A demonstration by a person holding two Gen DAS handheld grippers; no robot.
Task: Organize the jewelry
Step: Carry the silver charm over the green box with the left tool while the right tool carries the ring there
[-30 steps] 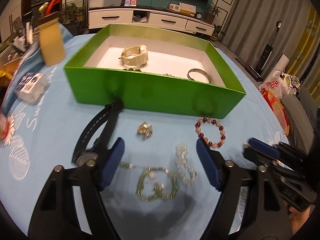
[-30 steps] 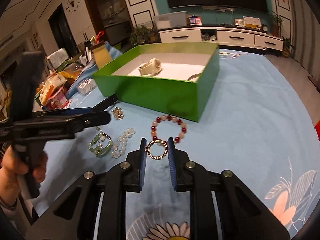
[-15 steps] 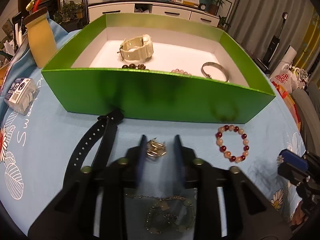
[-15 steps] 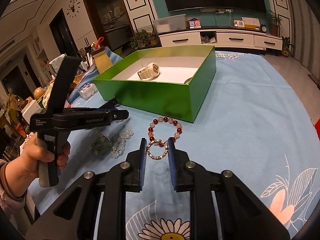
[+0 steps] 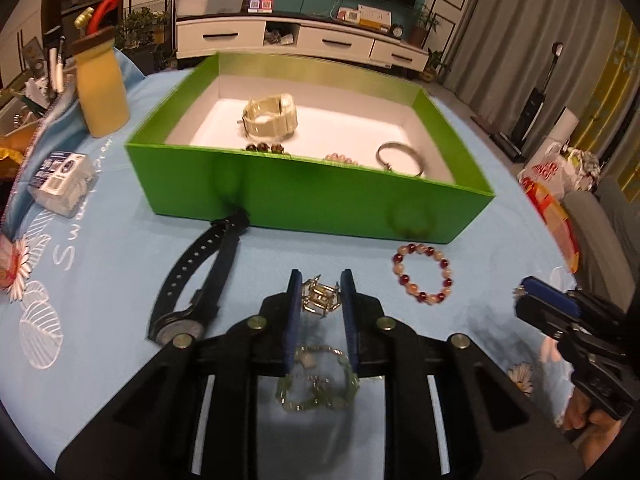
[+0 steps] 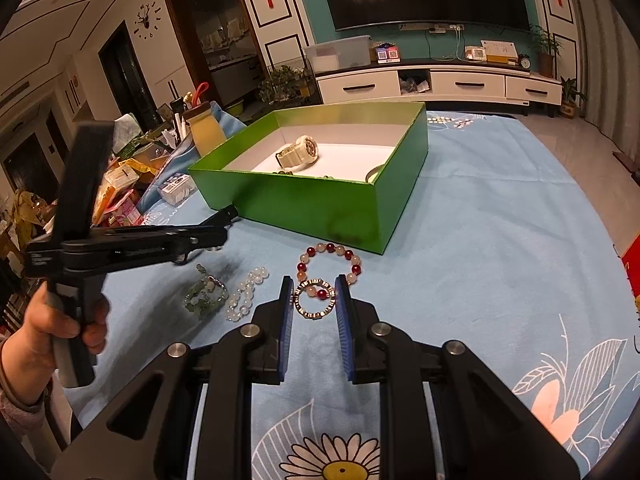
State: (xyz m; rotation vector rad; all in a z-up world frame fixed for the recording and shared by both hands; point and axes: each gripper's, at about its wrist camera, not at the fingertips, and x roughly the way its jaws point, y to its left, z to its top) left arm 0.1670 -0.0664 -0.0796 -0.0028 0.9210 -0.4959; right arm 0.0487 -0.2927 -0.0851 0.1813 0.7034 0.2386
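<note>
My left gripper [image 5: 320,289] is shut on a small gold trinket [image 5: 320,300] and holds it above the blue cloth, short of the green box [image 5: 304,196]. The box holds a cream watch [image 5: 270,117], a silver bangle [image 5: 400,157] and bead strands. My right gripper [image 6: 314,296] is shut on a small studded ring [image 6: 314,300] held above the cloth, near a red and cream bead bracelet [image 6: 330,258]. A green bead necklace [image 5: 316,388], a black watch [image 5: 196,280] and a clear bead bracelet [image 6: 246,294] lie on the cloth.
A yellow bottle [image 5: 102,92] and a small clear packet [image 5: 60,182] stand left of the box. Clutter lies at the table's left edge [image 6: 120,188]. A TV cabinet [image 6: 436,84] stands behind, and a red bag [image 5: 548,196] at the right.
My left gripper moved forward, shut on the gold trinket and lifted it back from the box. My right gripper has kept hold of the studded ring and risen a little.
</note>
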